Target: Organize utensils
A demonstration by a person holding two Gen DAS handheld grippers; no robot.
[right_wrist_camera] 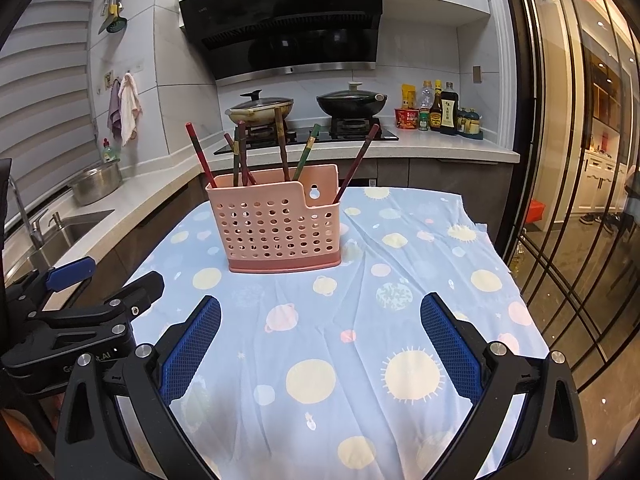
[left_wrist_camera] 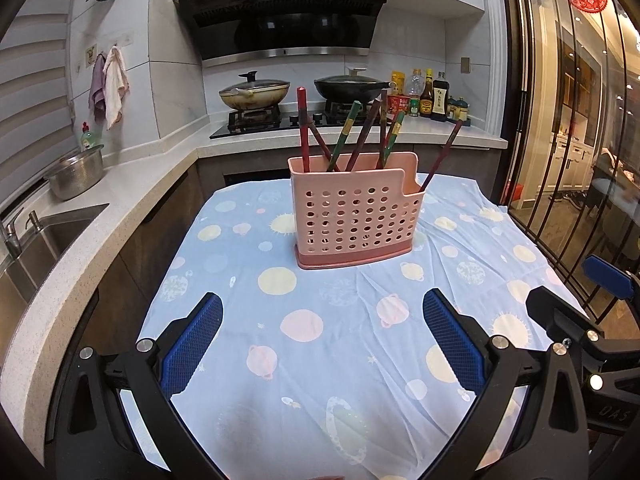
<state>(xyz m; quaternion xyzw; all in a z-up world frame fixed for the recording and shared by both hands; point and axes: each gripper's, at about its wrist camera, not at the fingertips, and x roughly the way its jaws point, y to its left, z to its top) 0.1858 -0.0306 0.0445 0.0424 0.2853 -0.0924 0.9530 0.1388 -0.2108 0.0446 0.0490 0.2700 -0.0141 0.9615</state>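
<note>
Chopsticks are seen standing loosely in a pink holder on the clothed table. Both the left gripper and right gripper are held wide, empty. The light holder could be tipped if a leaning stick is snagged.

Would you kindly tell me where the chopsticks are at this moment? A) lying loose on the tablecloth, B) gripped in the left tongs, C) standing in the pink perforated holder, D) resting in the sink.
C: the chopsticks all stand tilted inside the pink holder on the tablecloth, while the left tongs and right tongs are both open and hold nothing.
</note>
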